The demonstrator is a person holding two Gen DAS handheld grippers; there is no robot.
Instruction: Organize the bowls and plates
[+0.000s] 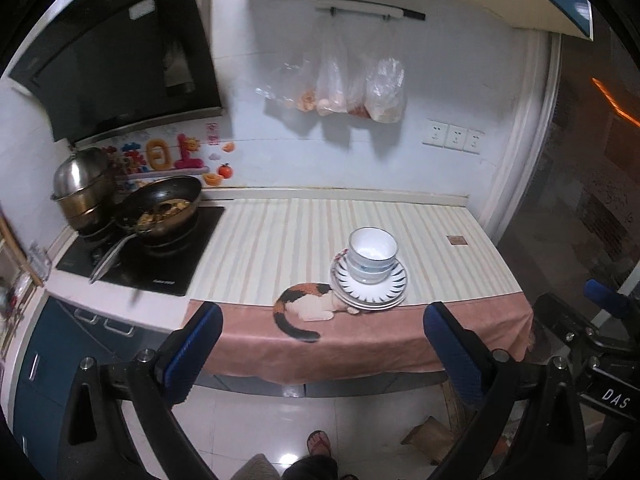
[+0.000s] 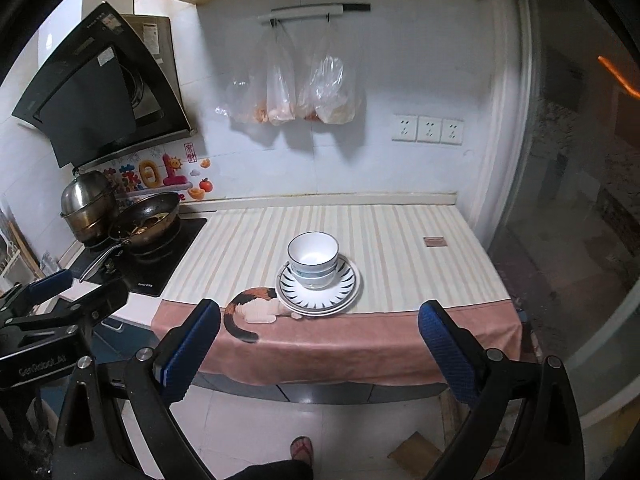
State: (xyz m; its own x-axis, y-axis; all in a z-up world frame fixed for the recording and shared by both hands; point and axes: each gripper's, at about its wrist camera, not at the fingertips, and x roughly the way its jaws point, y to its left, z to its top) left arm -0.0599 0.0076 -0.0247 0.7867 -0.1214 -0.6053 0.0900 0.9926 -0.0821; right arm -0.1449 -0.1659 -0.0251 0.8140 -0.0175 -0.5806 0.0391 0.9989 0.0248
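Left wrist view: left gripper point(image 1: 322, 344) jaws wide, empty, back from the surface point(image 1: 280, 236); bowls point(image 1: 372, 254) sat nested on stacked plates point(image 1: 370, 288) near the front edge. Right wrist view: right gripper point(image 2: 318, 342) likewise wide, empty. Stacking looked complete; nothing visibly left.

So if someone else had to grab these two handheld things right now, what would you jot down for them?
Left gripper: open, empty, held back from the counter edge.
Right gripper: open, empty, also short of the counter.
Dishes: the bowls sit nested on the stacked plates, all in one pile on the striped cloth, at the cat print.
Done: everything appears gathered into that single stack.
Left: I cannot tell whether the stack is final; nothing else loose is visible. Keep clear of the frying pan on the stove at left.
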